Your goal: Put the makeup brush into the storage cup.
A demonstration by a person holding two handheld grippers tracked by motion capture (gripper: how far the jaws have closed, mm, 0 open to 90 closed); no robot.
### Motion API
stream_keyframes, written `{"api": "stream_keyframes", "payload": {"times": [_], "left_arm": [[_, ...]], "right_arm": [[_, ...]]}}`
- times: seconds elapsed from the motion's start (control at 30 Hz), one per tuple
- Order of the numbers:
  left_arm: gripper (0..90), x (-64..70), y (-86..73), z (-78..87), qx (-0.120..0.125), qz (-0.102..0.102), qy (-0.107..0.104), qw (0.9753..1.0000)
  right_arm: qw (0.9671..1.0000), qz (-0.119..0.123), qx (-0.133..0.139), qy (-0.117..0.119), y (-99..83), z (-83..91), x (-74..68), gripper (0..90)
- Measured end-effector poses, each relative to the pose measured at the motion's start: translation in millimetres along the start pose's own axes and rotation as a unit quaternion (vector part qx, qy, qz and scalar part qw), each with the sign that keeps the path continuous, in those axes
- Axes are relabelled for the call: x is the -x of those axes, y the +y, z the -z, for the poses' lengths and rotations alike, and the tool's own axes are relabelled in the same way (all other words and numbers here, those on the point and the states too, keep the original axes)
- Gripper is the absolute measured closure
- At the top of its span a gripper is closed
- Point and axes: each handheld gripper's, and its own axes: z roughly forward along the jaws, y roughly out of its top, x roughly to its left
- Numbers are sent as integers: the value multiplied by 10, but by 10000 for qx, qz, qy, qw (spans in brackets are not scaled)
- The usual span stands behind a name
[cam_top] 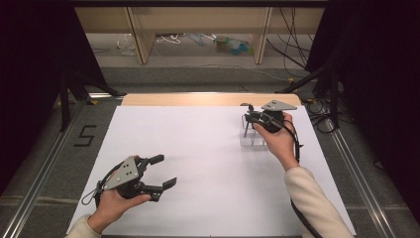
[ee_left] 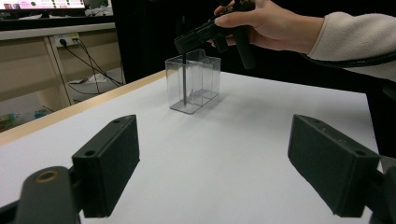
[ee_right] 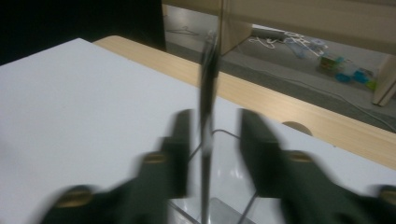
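Worktop under the high view was a white, matte sheet over a pale wooden edge. Toward its far right stood a clear box with thin, glassy walls, and the right claw hung just above it. The left claw hovered well apart from the box, near the front left, its jaws spread wide and empty.

From the left gripper view, the box showed as a rectangular, partitioned container, and a thin dark rod stood upright in its nearer compartment, its top up at the right claw.

In the right gripper view, blurred, the rod rose between the two jaws, gaps showing on either side, so the claw was apart rather than clamped. The rod looked light, stiff and slim, likely slippery; gripping near its top seemed best. The box looked light and easy to tip.
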Motion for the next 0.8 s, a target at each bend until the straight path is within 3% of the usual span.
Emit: {"api": "stream_keyframes", "payload": {"times": [0.03, 0.1, 0.13, 0.2, 0.4, 0.8], "left_arm": [[167, 0, 1, 2, -5, 0, 4, 10000], [167, 0, 2, 2, -5, -7, 0, 10000], [167, 1, 2, 2, -5, -9, -1, 10000], [167, 3, 2, 3, 0, -2, -2, 10000], [167, 3, 4, 3, -1, -3, 0, 10000], [167, 2, 4, 6, -2, -8, 20, 10000]], "right_arm": [[10000, 51, 34, 12, 3, -13, 5, 431], [10000, 63, 34, -47, 4, -27, -12, 218], [9998, 141, 46, -103, 7, -18, -10, 182], [9995, 273, 44, -145, 11, -3, -2, 180], [9991, 259, 224, -255, 5, 53, 37, 175], [9989, 332, 287, -143, -23, 269, 15, 170]]}}
